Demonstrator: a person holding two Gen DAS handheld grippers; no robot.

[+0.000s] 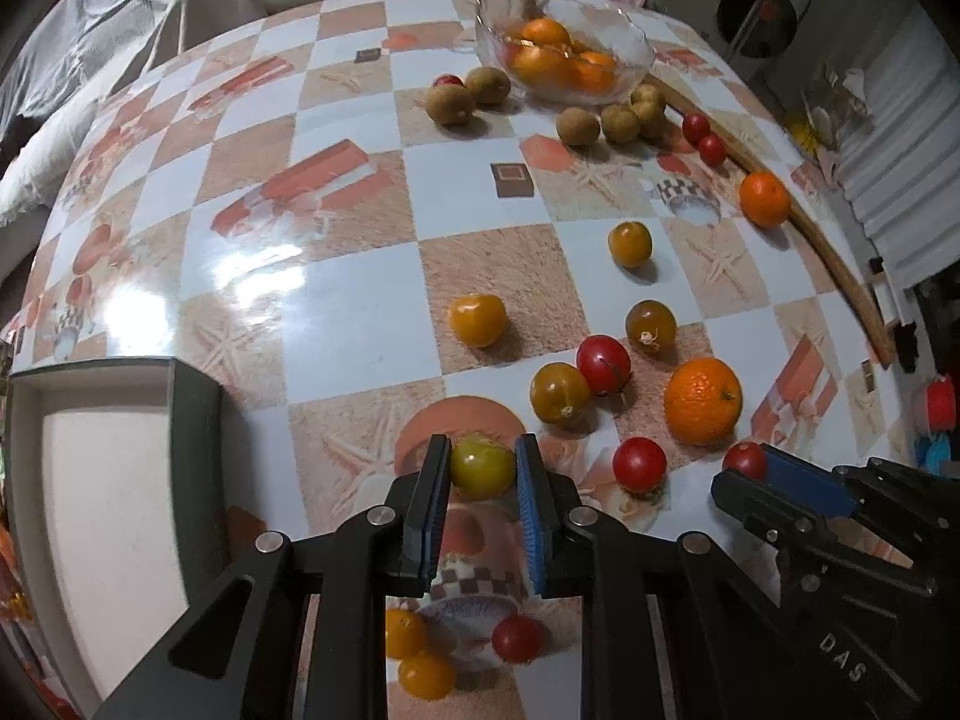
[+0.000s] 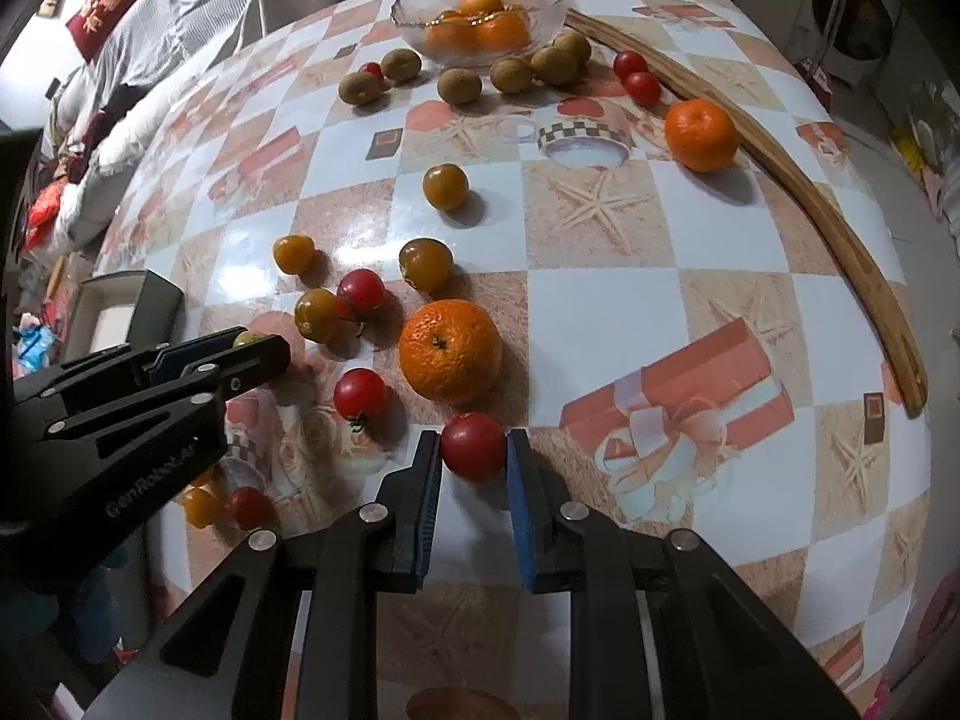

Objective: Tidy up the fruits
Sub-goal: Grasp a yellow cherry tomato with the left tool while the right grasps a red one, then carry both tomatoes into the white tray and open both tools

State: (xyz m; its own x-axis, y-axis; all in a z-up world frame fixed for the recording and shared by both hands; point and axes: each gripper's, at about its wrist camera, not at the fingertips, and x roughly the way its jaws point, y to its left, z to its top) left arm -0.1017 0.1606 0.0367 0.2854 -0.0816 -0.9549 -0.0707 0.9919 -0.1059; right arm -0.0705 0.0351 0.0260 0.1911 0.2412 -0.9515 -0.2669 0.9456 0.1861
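Squeezing a yellow tomato (image 1: pixel 482 467) between its blue pads, my left gripper (image 1: pixel 482 483) sits low over the table (image 1: pixel 336 240). My right gripper (image 2: pixel 474 450) has its two fingers pressed on a red tomato (image 2: pixel 474 445). Just past that one sits a big orange (image 2: pixel 450 349), with more red and yellow tomatoes near it. A gray box (image 1: pixel 192 420) stands beside my left gripper. Far back, a glass bowl (image 1: pixel 630 30) holds oranges, and brown kiwis (image 1: pixel 579 126) lie next to it.
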